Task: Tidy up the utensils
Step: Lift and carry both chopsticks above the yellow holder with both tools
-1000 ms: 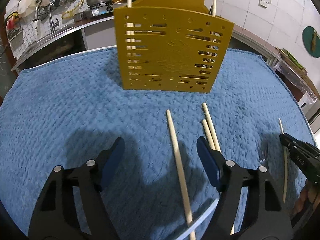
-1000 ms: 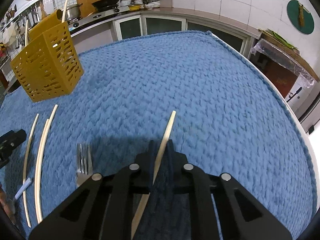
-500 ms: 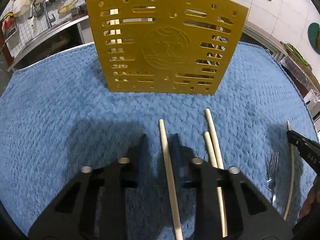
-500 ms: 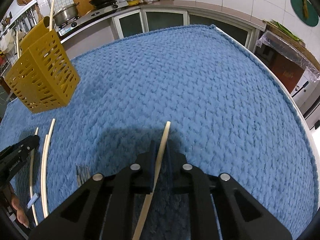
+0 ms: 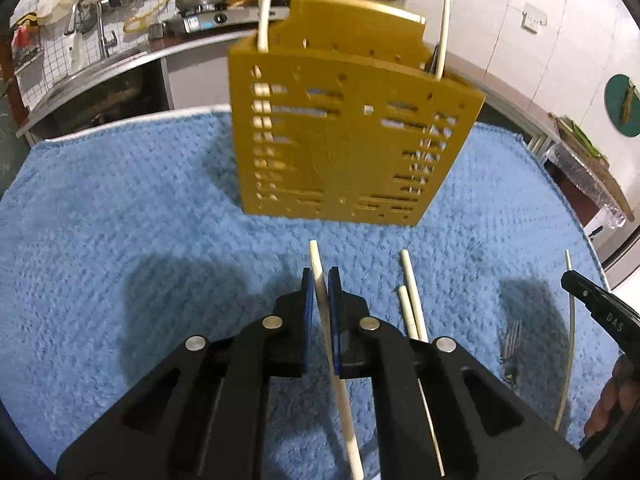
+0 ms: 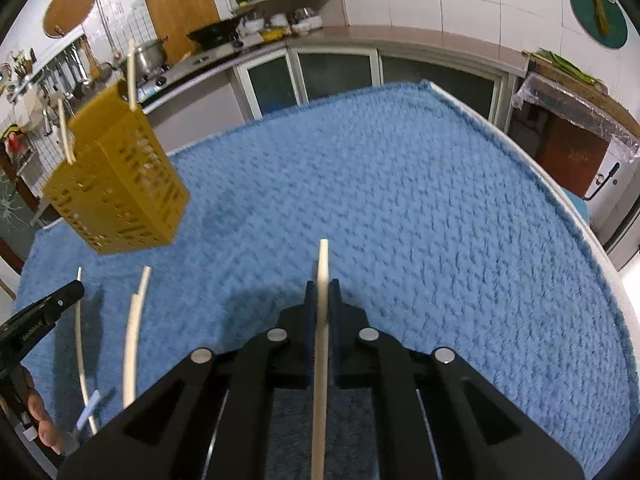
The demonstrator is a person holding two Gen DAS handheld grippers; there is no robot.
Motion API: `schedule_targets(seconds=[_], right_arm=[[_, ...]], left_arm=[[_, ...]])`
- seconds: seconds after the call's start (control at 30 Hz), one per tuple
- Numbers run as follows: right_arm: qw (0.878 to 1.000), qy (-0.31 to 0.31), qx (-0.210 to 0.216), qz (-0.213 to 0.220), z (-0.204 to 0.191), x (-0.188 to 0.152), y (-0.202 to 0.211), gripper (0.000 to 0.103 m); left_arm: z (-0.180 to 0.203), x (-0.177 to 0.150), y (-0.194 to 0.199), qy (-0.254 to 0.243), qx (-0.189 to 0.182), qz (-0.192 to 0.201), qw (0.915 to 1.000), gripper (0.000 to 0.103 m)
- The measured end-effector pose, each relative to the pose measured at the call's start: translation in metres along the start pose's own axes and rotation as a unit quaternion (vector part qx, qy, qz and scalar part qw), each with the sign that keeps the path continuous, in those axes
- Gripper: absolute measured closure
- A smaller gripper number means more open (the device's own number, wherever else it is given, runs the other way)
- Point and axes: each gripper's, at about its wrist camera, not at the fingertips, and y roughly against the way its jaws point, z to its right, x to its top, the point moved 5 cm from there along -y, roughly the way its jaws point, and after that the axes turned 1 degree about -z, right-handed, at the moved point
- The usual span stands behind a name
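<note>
My left gripper (image 5: 319, 280) and right gripper (image 6: 321, 286) each clamp one chopstick (image 5: 316, 264); lift level toward the yellow holder (image 5: 344, 148) at twelve o'clock, tips down.

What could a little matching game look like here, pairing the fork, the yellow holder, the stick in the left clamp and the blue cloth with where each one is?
Things:
1. fork
2. yellow holder
3. chopstick in the left gripper
4. blue cloth

Places:
A. pinched between two blue pads
B. spread over the whole table
C. lying flat on the cloth, untouched
D. standing upright, with chopsticks poking out of the top

Pairs: 1-C, 2-D, 3-A, 4-B
</note>
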Motion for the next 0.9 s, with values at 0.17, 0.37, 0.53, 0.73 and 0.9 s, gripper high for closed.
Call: schedule_targets(seconds=[0.17,0.37,0.53,0.73,0.9], right_arm=[[1.000,0.006,0.013,0.022,-0.009,0.003,0.018,0.097],[0.999,0.010,0.025,0.047,-0.019,0.006,0.040,0.097],[0.997,0.018,0.032,0.071,-0.029,0.012,0.056,0.097],[0.994,0.028,0.044,0.100,-0.040,0.013,0.071,0.097],[0.993,0.029,0.051,0.105,-0.048,0.015,0.074,0.097]], left_arm=[[-0.005,0.004,0.027,0.009,-0.006,0.032,0.9994,0.097],[-0.017,0.009,0.056,0.004,-0.009,0.063,0.9979,0.097],[-0.019,0.014,0.078,-0.005,-0.009,0.090,0.9959,0.097],[-0.020,0.015,0.097,-0.015,-0.002,0.114,0.9933,0.098],[-0.024,0.018,0.110,-0.019,0.004,0.130,0.9914,0.098]])
